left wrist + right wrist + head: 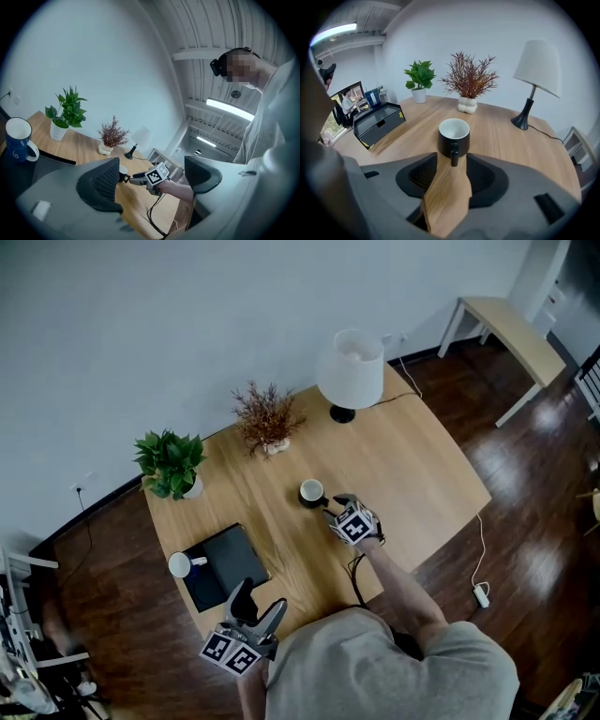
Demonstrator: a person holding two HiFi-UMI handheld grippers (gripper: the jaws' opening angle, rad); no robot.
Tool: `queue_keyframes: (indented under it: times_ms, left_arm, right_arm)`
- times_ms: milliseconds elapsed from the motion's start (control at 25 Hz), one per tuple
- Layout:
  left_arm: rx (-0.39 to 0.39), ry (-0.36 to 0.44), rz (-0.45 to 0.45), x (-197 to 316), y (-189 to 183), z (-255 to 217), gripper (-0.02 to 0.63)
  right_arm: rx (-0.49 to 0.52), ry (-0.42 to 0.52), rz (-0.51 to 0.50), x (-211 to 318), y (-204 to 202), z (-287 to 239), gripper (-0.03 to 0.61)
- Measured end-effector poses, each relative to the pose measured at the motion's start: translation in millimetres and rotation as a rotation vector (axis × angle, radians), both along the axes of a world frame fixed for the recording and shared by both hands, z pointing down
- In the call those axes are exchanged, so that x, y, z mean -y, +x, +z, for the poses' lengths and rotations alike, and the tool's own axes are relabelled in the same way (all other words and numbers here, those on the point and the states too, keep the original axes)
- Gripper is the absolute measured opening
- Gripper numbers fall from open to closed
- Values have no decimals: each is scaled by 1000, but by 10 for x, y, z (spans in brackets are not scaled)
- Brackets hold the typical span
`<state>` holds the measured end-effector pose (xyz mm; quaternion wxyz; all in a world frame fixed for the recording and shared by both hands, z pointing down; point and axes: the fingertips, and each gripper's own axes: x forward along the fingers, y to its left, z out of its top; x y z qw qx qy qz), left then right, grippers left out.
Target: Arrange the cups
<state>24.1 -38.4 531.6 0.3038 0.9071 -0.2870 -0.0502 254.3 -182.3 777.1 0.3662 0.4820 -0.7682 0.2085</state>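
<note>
A black cup (311,493) with a white inside stands upright near the middle of the wooden table (412,465). My right gripper (330,505) points down at it from the near side. In the right gripper view the cup (453,134) turns its handle toward me, and the handle sits between the tips of the open right gripper (452,162) with a gap on both sides. A blue mug (180,564) stands on the left end of a black drawer box (225,563); the left gripper view shows this mug (18,138) too. My left gripper (260,601) hovers open and empty at the table's near left edge.
Along the table's far side stand a white lamp (351,369), a vase of dried twigs (267,418) and a green potted plant (172,463). A cable (356,579) hangs over the near edge. A light bench (514,334) stands on the dark floor at the back right.
</note>
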Motion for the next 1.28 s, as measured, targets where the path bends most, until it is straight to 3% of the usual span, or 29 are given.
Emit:
queue_keyframes:
  times_ms: [440,520,680,880,1040,1160,1280]
  left_arm:
    - [4,1,-3,-12,14,-23,418]
    - [0,0,-10,-20,-5,-15,418]
    - [-12,-5,-30,-44,-59,30,419]
    - [-21,-18,-58,-98,-149,91,418]
    - [-30,-29,-92,-158,-250,184,418]
    - [-42,-38,-99,-182,-282,266,418]
    - [-58,-45,-123,-210,-373,291,418]
  right_arm:
    - [-107,-101,-116,241,-110,269,171]
    - [-136,-112,-133,251,-111,285,111]
    - [-149,-130,-125,261,-67,310,75]
    - [-49,-120,-51,223,4,325,78]
    - [149,-89,-43,144,-184,118,80]
    - [297,-67,-112,-6,-538,-229,80]
    - [382,-62,-303,-244,-1215,-581,80]
